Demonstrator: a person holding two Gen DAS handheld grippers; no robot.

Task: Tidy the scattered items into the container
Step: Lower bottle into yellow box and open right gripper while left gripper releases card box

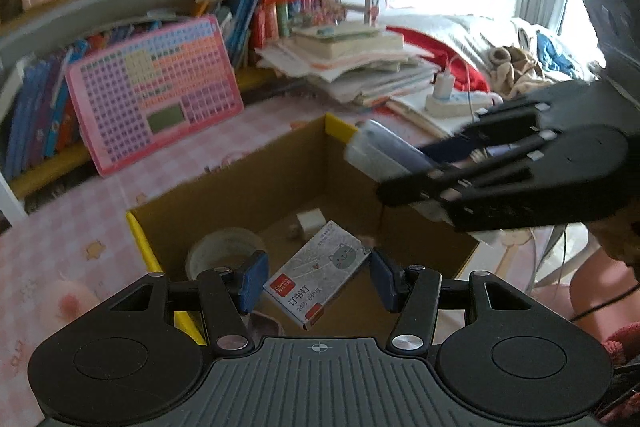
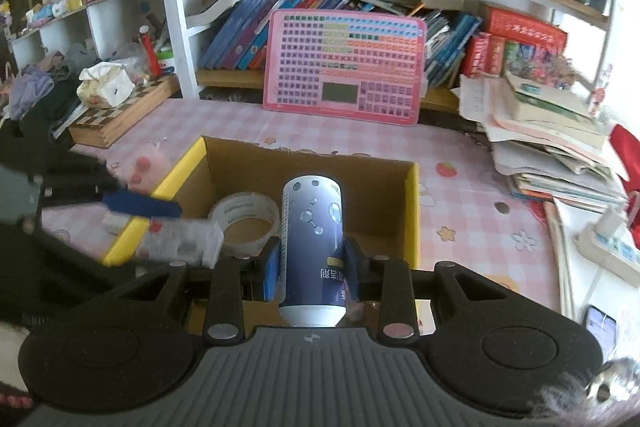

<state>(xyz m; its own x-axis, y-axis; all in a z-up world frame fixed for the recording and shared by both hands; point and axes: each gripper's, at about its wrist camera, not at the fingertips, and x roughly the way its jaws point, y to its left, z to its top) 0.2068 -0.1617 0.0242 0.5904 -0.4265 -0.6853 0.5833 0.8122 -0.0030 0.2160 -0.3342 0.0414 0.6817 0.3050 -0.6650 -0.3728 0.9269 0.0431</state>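
Right gripper (image 2: pixel 311 269) clamps the bottle (image 2: pixel 312 235) above the box (image 2: pixel 412 211).

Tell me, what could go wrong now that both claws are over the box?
1. The two claws are close together above the cardboard box; the left claw holding the staple box could bump the right claw.
2. The blue bottle is round, so it might slip or roll when dropped, landing on the tape roll.
3. The staple box is pinched at its corners and could twist loose.
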